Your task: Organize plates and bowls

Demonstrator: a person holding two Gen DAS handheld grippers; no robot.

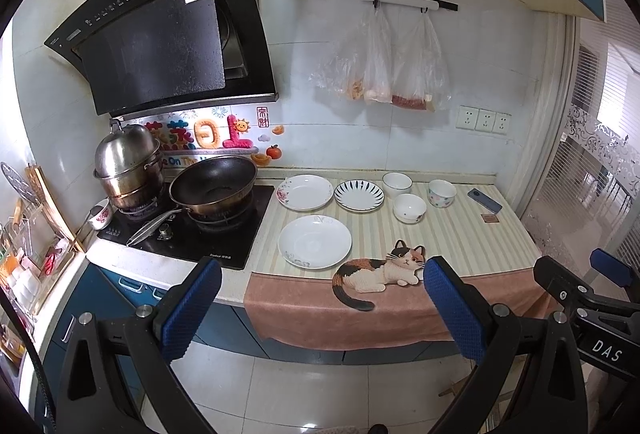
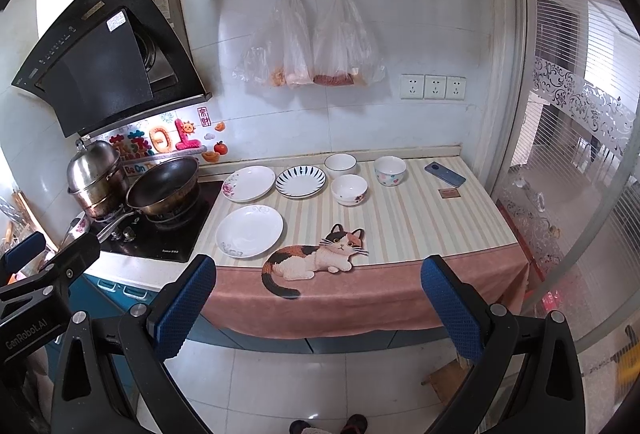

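Three plates lie on the striped counter mat: a large white plate (image 1: 315, 241) (image 2: 249, 231) nearest the front, a rose-patterned plate (image 1: 306, 191) (image 2: 249, 183) behind it, and a blue-rayed plate (image 1: 359, 195) (image 2: 300, 181) to its right. Three bowls stand further right: a plain white bowl (image 1: 397, 183) (image 2: 340, 165), a small flowered bowl (image 1: 409, 207) (image 2: 349, 189) and a dotted bowl (image 1: 441, 193) (image 2: 390, 170). My left gripper (image 1: 322, 282) and right gripper (image 2: 318, 280) both hang open in front of the counter edge, well short of the dishes, holding nothing.
A wok (image 1: 213, 184) and a steel steamer pot (image 1: 129, 165) sit on the stove at left. A phone (image 1: 484, 200) and a small brown card (image 1: 490, 219) lie at the counter's right end. Plastic bags (image 1: 384, 61) hang on the wall. A glass partition (image 2: 580, 161) closes the right side.
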